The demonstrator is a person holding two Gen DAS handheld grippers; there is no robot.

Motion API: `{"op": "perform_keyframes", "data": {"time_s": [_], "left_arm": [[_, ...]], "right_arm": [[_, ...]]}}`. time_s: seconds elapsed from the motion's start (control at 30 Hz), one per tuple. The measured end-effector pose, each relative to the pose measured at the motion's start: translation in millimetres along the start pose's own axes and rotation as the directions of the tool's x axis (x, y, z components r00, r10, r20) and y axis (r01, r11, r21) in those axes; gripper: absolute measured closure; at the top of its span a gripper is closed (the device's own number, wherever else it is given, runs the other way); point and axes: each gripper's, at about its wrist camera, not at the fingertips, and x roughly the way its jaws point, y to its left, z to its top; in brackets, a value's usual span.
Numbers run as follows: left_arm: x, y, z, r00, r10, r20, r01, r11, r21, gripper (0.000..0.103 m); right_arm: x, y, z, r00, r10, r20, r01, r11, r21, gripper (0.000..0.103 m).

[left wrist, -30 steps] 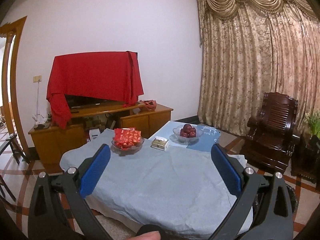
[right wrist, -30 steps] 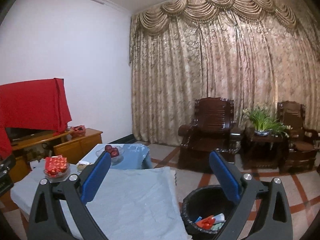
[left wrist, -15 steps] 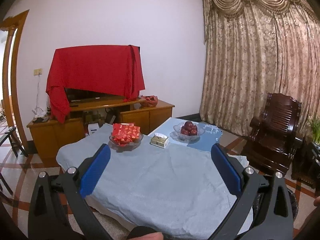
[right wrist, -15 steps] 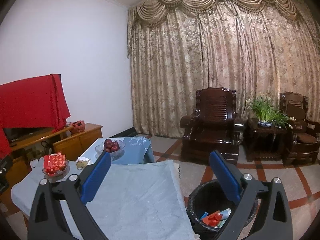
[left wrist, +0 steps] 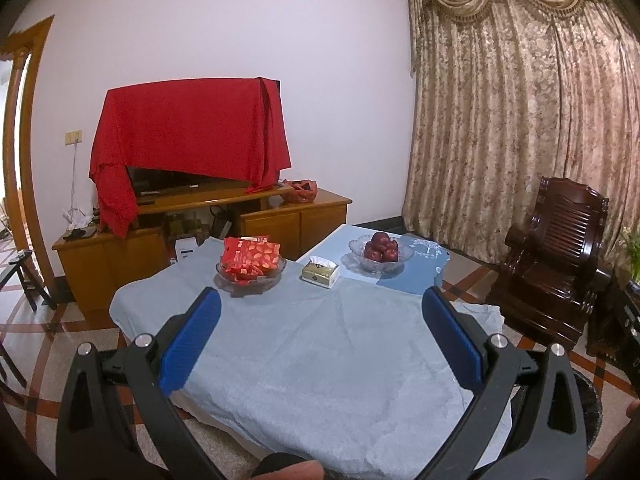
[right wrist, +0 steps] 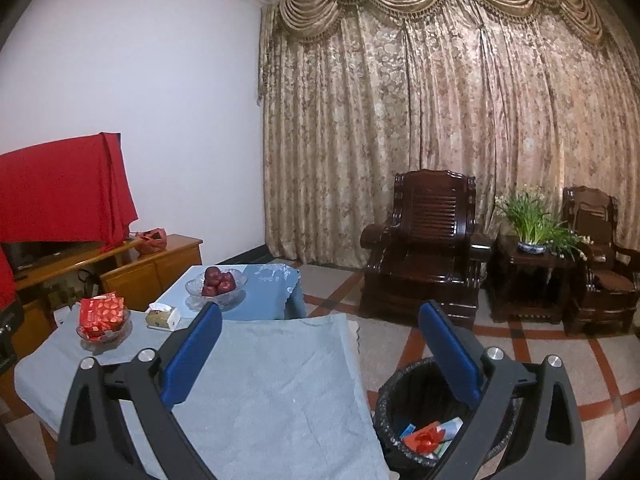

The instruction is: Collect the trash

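Note:
A black trash bin point(right wrist: 404, 392) stands on the floor to the right of the table, with red and blue wrappers point(right wrist: 426, 438) lying inside it. My right gripper point(right wrist: 320, 312) is open and empty, held above the table's right edge and the bin. My left gripper point(left wrist: 320, 298) is also open and empty, raised over the near part of the light blue tablecloth point(left wrist: 320, 352). The bin's rim point(left wrist: 588, 400) shows at the lower right in the left wrist view.
On the table's far side stand a glass bowl of red packets point(left wrist: 251, 264), a tissue box point(left wrist: 321, 272) and a glass bowl of apples point(left wrist: 381, 250). A wooden TV cabinet point(left wrist: 200, 236) with a red cloth stands behind. Dark wooden armchairs point(right wrist: 424, 248) and a potted plant point(right wrist: 532, 224) stand at the curtain.
Both grippers have risen and pulled back a little, so the table and bin sit lower in view. Both stay open and empty.

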Motion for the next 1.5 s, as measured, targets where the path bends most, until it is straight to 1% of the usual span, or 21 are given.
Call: {"op": "perform_keyframes", "data": {"time_s": [0.17,0.33,0.47,0.8,1.27,1.5], "left_arm": [[0.0,1.0,1.0,1.000,0.000,-0.002,0.000,1.000,-0.001,0.005],[1.4,0.4,2.2,1.000,-0.001,-0.003,0.001,1.000,0.001,0.005],[9.1,0.4,4.6,1.000,0.003,-0.002,-0.003,1.000,0.007,0.005],[17.5,6.3,10.3,1.000,0.006,0.021,-0.006,1.000,0.007,0.005],[1.4,4.5,10.0,0.998,0.004,0.060,-0.005,1.000,0.013,0.005],[-0.4,4.0,9.7,0.998,0.001,0.063,-0.002,1.000,0.014,0.005]], "right_arm": [[5.3,1.7,0.2,1.000,0.001,-0.007,-0.001,1.000,-0.001,0.006],[15.2,5.3,-3.8,0.999,-0.001,-0.034,0.001,1.000,-0.004,0.006],[17.6,5.3,-6.0,0.999,-0.006,-0.040,0.005,1.000,-0.007,0.006],[16.7,1.7,-6.9,1.000,-0.010,-0.024,0.010,1.000,0.012,0.006],[4.0,-9.4,-5.0,1.000,-0.013,0.005,0.013,0.999,0.030,0.006],[2.1,-12.3,-3.8,1.000,-0.017,0.009,0.016,0.999,0.037,0.006]]}}
